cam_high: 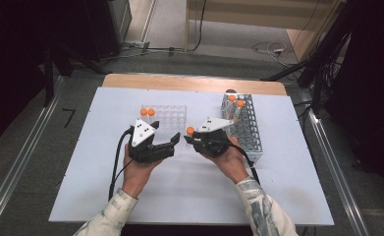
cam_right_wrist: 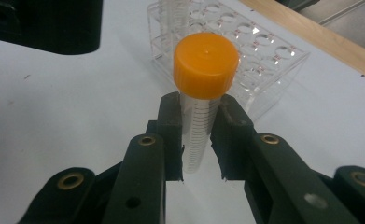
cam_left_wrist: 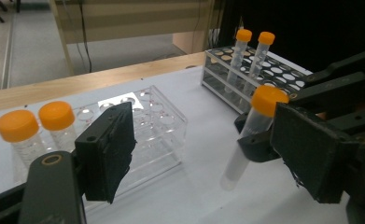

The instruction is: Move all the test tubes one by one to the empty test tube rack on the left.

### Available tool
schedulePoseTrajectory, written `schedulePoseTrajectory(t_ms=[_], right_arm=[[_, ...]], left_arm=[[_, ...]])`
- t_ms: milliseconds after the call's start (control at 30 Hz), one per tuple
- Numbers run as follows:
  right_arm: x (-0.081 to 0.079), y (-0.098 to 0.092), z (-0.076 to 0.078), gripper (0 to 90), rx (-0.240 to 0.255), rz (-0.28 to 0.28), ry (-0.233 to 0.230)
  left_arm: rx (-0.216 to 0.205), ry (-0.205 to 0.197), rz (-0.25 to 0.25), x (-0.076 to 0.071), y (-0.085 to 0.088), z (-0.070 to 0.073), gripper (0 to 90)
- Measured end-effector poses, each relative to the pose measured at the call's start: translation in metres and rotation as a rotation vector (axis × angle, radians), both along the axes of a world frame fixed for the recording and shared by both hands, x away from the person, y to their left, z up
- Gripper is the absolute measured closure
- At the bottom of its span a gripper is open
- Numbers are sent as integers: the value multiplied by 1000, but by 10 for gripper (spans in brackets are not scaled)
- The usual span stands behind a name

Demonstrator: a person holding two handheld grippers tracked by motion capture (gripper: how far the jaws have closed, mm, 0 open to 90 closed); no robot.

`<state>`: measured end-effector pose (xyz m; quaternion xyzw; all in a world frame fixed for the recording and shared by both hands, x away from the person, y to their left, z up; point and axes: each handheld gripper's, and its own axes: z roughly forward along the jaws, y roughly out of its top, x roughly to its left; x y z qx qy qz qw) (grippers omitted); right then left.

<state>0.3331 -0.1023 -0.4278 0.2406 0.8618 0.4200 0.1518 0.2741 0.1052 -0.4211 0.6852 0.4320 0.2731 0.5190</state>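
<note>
One orange-capped tube (cam_right_wrist: 200, 107) is clamped in the right gripper (cam_right_wrist: 196, 140) near the worktop's centre; the left gripper (cam_high: 172, 141), apparently empty, stands partly open.

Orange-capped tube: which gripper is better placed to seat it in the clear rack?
Right. The right gripper already clamps the orange-capped tube just below its cap, with the clear rack just ahead. The left gripper stands open, holding nothing.
</note>
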Motion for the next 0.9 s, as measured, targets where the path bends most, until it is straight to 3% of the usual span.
schedulePoseTrajectory(t_ms=[367, 533, 633, 900], right_arm=[[-1, 19, -6, 720, -12, 42, 13], [-1, 22, -6, 720, -12, 47, 15], [-2, 23, -6, 720, -15, 52, 16], [-2, 23, -5, 720, -11, 55, 13]], left_arm=[[-16, 21, -59, 9, -9, -5, 406], [4, 19, -76, 9, -10, -6, 495], [16, -6, -78, 7, -11, -6, 543], [38, 4, -90, 9, -14, -9, 592]])
